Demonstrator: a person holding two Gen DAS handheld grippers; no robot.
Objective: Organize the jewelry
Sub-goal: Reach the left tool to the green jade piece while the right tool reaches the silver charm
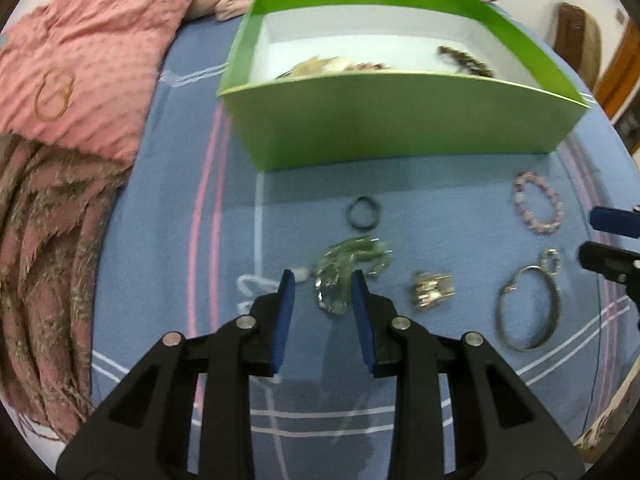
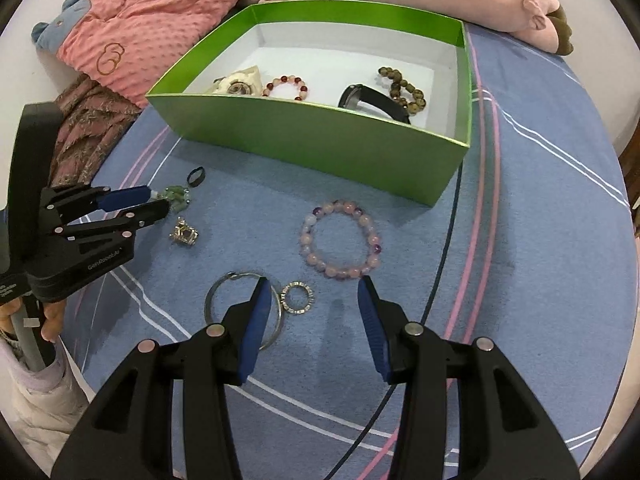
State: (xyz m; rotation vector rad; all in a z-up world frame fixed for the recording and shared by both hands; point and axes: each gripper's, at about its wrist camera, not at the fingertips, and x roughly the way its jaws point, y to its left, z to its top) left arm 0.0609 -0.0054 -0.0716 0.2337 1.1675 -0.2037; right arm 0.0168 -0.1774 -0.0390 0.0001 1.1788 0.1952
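Near the green box, the left gripper is open around the green bead jewelry, and the right gripper is open beside the pink bead bracelet.

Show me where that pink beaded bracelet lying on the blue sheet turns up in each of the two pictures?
Left wrist view: pink beaded bracelet at the far right, below the box's right corner.
Right wrist view: the bracelet lies in the centre, just ahead of the right gripper.
Shared landmark: the green box, behind the bracelet in both.
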